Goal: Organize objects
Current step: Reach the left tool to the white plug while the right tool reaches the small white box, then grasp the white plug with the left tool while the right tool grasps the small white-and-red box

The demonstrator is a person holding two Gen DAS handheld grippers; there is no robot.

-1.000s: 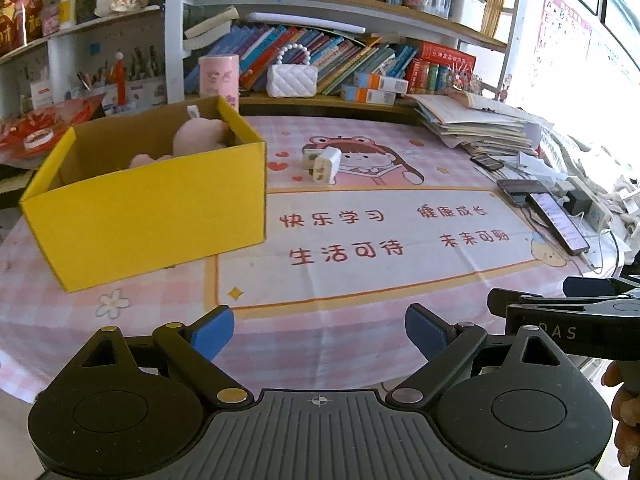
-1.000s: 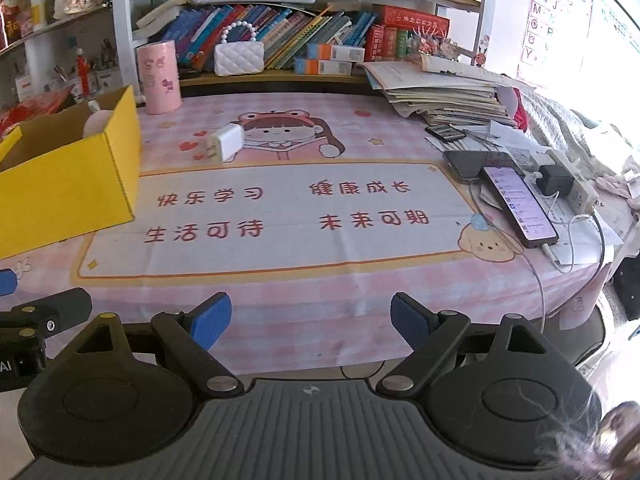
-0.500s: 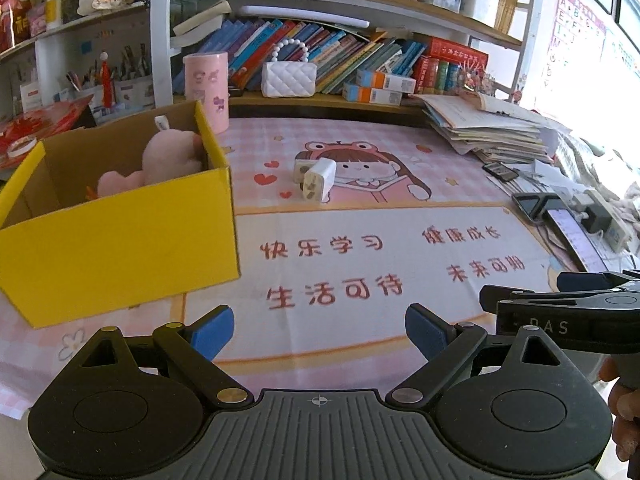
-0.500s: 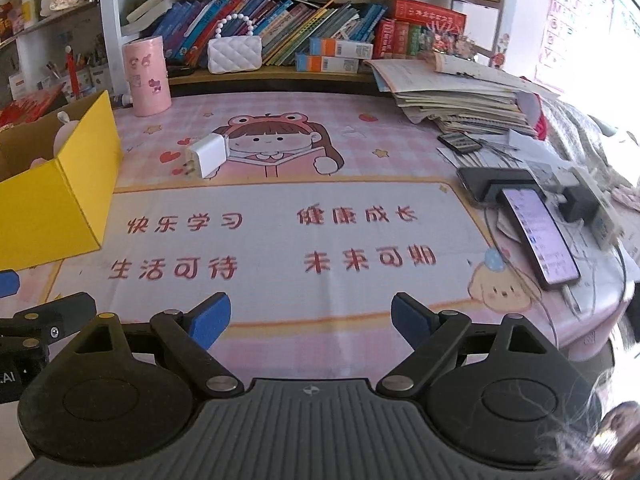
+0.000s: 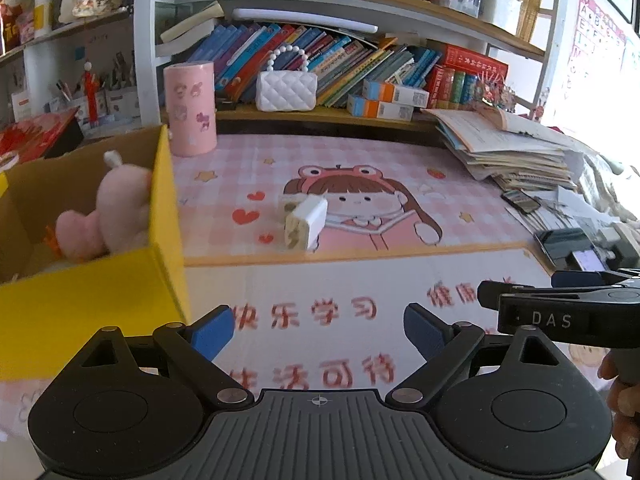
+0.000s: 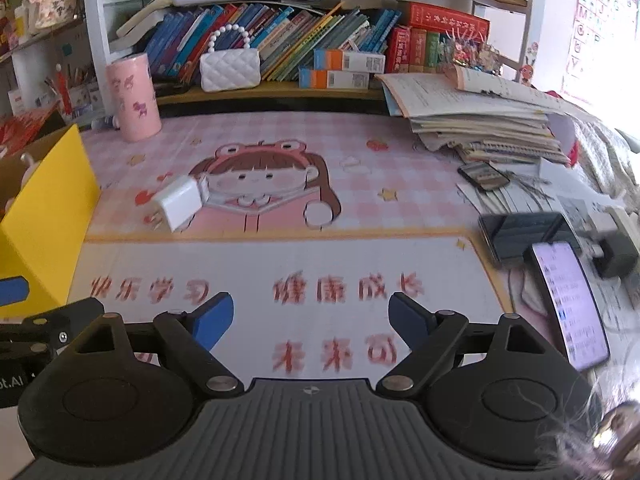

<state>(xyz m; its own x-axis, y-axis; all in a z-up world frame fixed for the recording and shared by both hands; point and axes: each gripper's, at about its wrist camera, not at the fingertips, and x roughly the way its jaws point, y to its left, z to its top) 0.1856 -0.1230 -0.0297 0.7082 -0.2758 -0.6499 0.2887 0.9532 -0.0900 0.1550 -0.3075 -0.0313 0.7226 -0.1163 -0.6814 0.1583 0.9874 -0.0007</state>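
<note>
Mid-frame on the pink counter [image 5: 400, 168] sits a white plastic charger block [image 5: 305, 222], both claws [image 5: 319, 328] [image 6: 311, 316] gaping wide, holding nothing.

Both wrist views share charger [image 5: 305, 221]

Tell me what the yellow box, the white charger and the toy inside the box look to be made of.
Yellow box: likely cardboard, matte yellow outside, raw brown inside, with thin folded walls.
White charger: apparently hard plastic, smooth and slightly glossy, with crisp edges; metal prongs seem to show on one end.
Pink toy: seemingly plush fabric, soft and fuzzy, with rounded stuffed shapes.
</note>
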